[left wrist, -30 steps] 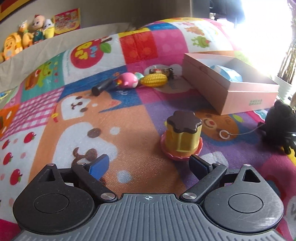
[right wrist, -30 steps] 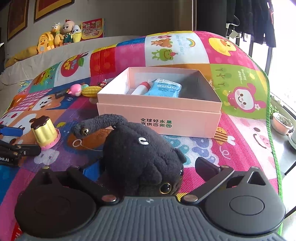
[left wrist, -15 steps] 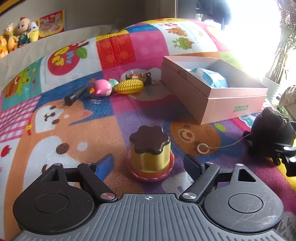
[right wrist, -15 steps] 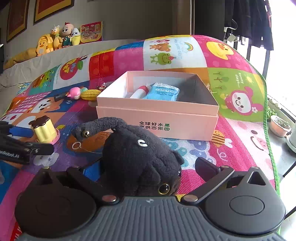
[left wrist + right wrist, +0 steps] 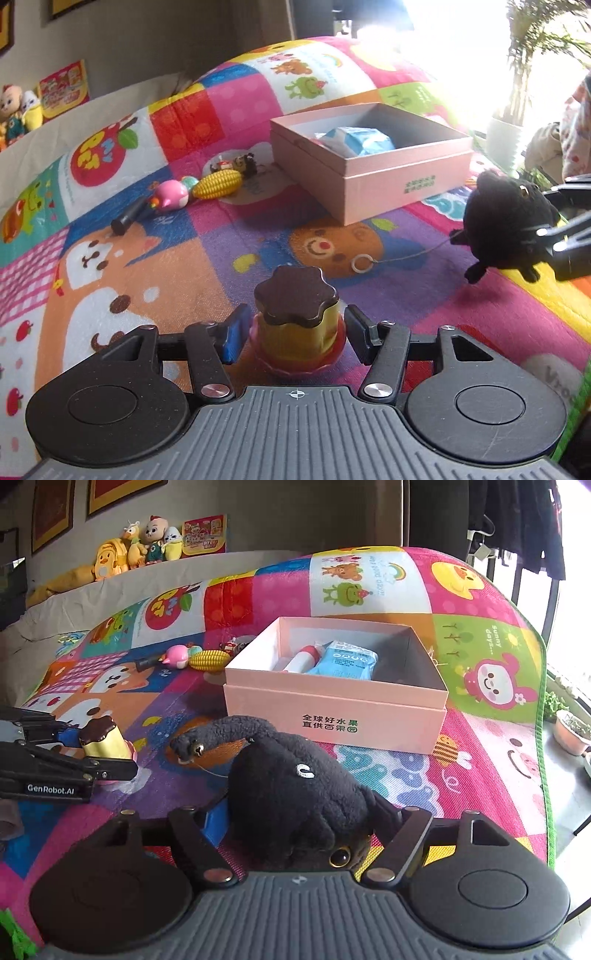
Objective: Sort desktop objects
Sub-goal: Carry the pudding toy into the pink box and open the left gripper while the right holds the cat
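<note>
Left tool (image 5: 293,334): jaws have just been closing around a yellow pudding toy (image 5: 298,325) with a brown scalloped top and pink base; the blue pads sit just beside its sides, contact not certain. The toy stands upright on the play mat (image 5: 192,258), near edge.

Right tool (image 5: 295,821): jaws have just been closing on a black plush toy (image 5: 291,794); both fingers press into its fleece. A thin cord with a ring (image 5: 361,264) trails from the plush across the mat.

Pink box (image 5: 332,709): open, beyond the plush, holding a blue packet (image 5: 345,661) and a red-and-white tube (image 5: 301,657).

Far left of the box: toy corn cob (image 5: 218,183), pink round toy (image 5: 170,195), black stick (image 5: 127,218), lying together.
</note>
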{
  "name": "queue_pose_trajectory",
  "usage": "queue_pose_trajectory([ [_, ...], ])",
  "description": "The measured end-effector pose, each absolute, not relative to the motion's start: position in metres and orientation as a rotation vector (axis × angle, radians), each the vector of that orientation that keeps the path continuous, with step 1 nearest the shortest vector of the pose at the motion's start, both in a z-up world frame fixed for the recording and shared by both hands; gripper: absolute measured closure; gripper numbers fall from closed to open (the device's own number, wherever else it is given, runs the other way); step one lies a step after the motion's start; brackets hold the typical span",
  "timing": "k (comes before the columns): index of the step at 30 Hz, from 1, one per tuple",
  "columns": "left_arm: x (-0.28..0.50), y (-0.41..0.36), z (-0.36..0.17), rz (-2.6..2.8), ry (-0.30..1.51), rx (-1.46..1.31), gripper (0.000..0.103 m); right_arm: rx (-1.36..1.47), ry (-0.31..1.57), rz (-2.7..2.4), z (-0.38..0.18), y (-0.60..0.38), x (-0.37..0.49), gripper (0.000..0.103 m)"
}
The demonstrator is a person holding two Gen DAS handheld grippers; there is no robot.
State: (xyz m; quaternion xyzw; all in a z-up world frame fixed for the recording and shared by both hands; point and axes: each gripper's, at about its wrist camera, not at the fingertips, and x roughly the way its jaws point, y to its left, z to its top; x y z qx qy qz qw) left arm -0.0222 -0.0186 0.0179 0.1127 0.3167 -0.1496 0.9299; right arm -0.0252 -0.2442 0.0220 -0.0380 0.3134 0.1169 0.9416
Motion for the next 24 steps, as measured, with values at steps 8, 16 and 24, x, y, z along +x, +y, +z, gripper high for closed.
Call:
queue_pose_trajectory([
  [8,-0.033,-0.037,0.076,-0.387,0.525,0.251,0.042,-0.025,0.580,0.274,0.073,-0.272,-0.061,0.028],
  [16,0.059,-0.083,0.151,-0.469,0.409,0.111,0.042,0.009,0.412,0.237,0.128,-0.298,-0.089,0.028],
  [24,0.103,-0.086,0.137,-0.421,0.480,0.029,0.007,-0.036,0.392,0.192,0.142,-0.312,-0.096,0.028],
])
